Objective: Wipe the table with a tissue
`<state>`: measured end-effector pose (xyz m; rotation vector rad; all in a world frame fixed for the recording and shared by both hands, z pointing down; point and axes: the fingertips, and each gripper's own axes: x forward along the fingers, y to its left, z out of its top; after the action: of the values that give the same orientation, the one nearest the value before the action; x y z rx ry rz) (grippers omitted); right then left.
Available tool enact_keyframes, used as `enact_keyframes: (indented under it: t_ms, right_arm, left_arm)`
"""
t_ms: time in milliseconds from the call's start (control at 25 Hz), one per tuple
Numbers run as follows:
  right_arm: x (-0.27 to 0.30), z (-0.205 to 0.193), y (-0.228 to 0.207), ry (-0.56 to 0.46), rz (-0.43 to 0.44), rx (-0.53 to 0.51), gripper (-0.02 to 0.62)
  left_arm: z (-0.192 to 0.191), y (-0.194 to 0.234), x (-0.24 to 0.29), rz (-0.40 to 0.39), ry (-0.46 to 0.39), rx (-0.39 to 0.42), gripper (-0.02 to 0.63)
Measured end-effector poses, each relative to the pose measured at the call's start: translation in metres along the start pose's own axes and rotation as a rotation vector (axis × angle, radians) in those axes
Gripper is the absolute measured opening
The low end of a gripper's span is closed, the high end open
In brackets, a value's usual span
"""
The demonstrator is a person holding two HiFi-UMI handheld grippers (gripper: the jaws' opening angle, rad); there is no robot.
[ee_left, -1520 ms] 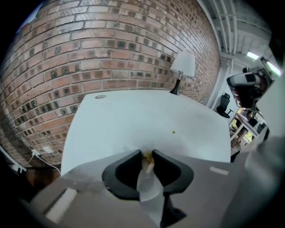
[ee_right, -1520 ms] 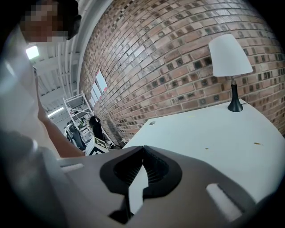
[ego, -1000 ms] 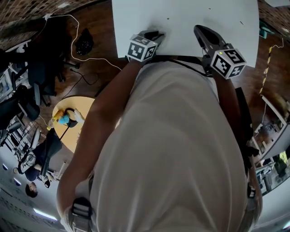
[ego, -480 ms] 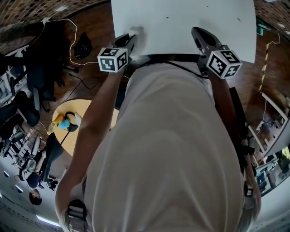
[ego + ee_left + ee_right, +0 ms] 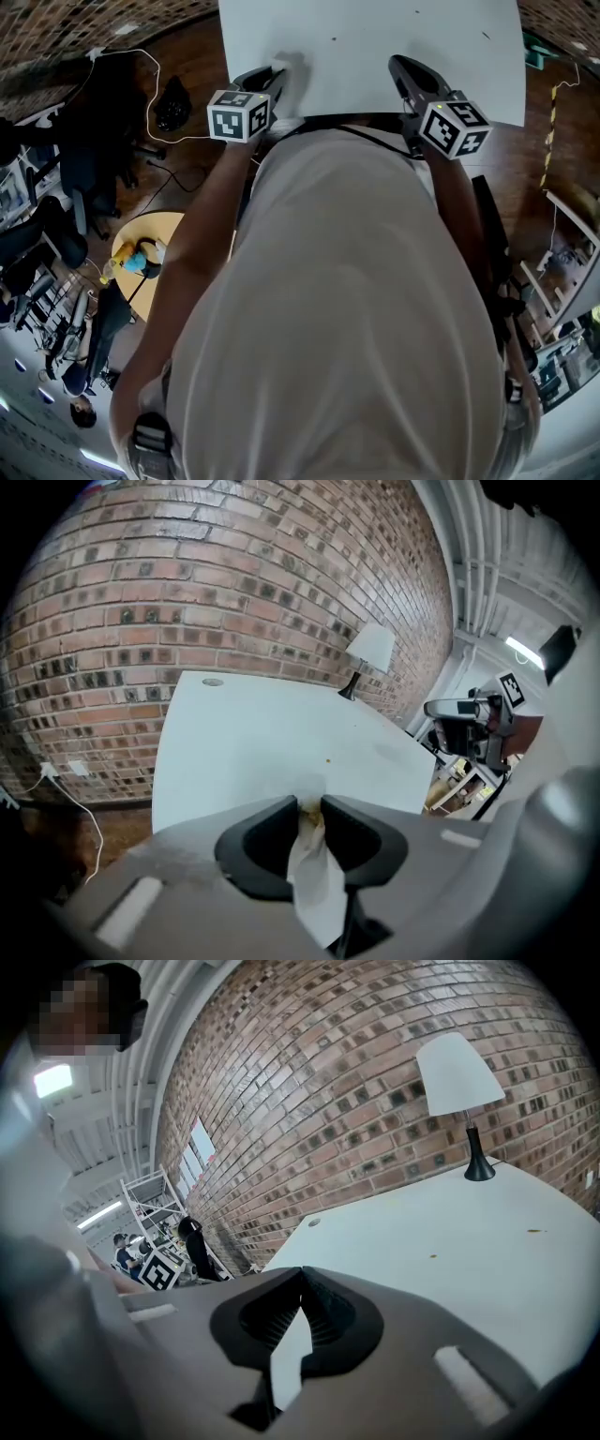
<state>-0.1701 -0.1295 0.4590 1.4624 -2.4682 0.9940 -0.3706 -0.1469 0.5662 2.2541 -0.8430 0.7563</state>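
The white table [image 5: 375, 47] fills the top of the head view. My left gripper [image 5: 272, 77] hovers over its near left corner, shut on a white tissue [image 5: 289, 66]. In the left gripper view the tissue [image 5: 314, 874] hangs pinched between the black jaws of the left gripper [image 5: 310, 810], with a brownish stain at its tip. A small crumb [image 5: 328, 759] lies on the table [image 5: 244, 752] ahead. My right gripper [image 5: 401, 66] is over the near edge further right. In its own view the right gripper [image 5: 302, 1277] has its jaws shut with nothing between them.
A white-shaded lamp [image 5: 459, 1082] stands at the table's far end by the brick wall [image 5: 216, 583]. Small specks [image 5: 534, 1231] dot the tabletop [image 5: 450, 1232]. On the floor to the left are cables [image 5: 173, 131], a black bag [image 5: 173, 94] and a round yellow table [image 5: 159, 253]. My torso hides the near floor.
My left gripper has moved left along the table's near edge with the tissue, out to the left corner. The right gripper has stayed about where it was.
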Motion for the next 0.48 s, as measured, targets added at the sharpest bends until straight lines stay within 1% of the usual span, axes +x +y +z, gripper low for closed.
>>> enact_keyframes:
  t_ms: [160, 360, 480]
  right_arm:
    - [-0.007, 0.011, -0.017, 0.004, 0.018, -0.002, 0.008]
    - [-0.023, 0.023, -0.046, 0.029, 0.043, -0.005, 0.008]
    - [-0.031, 0.031, -0.064, 0.04, 0.053, -0.004, 0.008]
  left_arm:
    - [0.006, -0.006, 0.018, 0.049, 0.028, -0.019, 0.087]
    - [0.018, -0.017, 0.04, 0.117, 0.043, -0.076, 0.089]
    - [0.027, -0.023, 0.049, 0.187, 0.061, -0.073, 0.089]
